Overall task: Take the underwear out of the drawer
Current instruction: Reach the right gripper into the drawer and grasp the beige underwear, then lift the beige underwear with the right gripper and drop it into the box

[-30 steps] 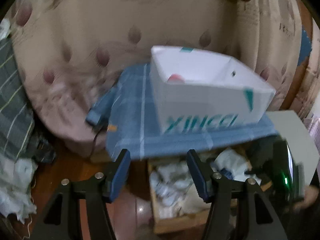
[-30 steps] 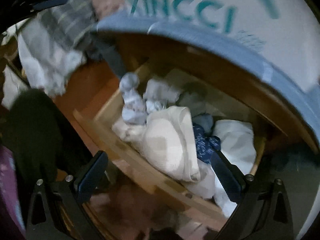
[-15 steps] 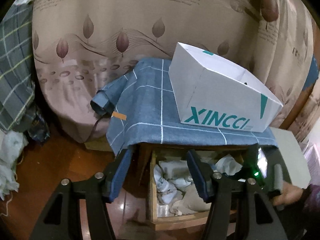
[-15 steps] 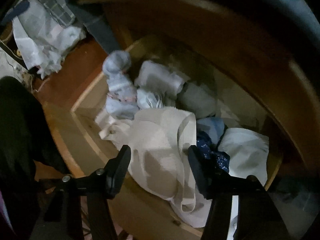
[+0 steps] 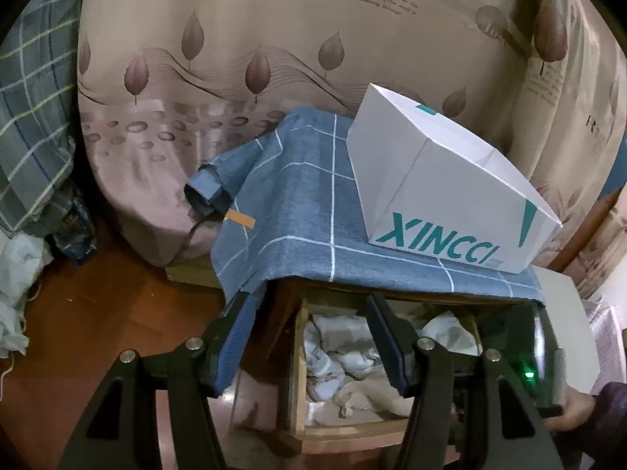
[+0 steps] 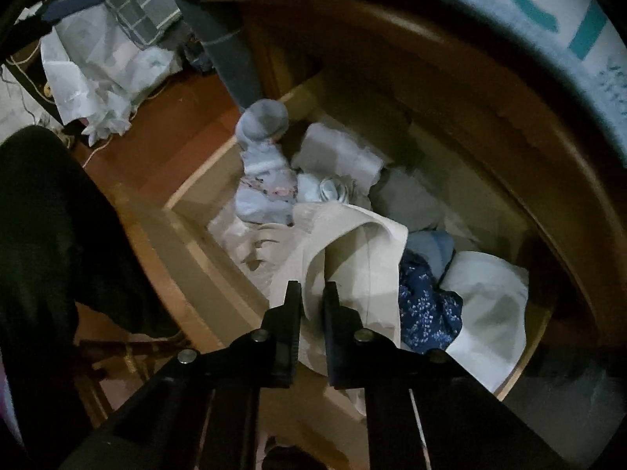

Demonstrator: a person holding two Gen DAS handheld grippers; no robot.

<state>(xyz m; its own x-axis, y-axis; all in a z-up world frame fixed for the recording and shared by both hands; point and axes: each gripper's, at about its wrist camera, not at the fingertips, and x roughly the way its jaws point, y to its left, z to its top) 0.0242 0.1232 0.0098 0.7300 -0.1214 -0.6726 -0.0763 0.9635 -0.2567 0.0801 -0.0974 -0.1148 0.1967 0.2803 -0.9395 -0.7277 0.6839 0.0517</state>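
Right gripper (image 6: 312,293) low in the frame, jaws just closed and pinched tight on a fold of the cream underwear (image 6: 352,258), which lies at the near front of the open drawer (image 6: 203,250). Tight quarters: the drawer's front edge runs just left of the pinch, a navy floral piece (image 6: 425,305) touches the cream one on the right, and pale bundles pack the far end under the cabinet's overhang. Over to the left gripper (image 5: 309,337), bottom centre, jaws about half open with nothing between them, hanging clear in front of the drawer, bare wood floor (image 5: 117,313) lower left. Above, a blue checked cloth (image 5: 298,211) overhangs the drawer's edge; on it sits a white box (image 5: 439,192) reading "XINCCI". Curtain (image 5: 274,19) writing upper centre: "feeling".
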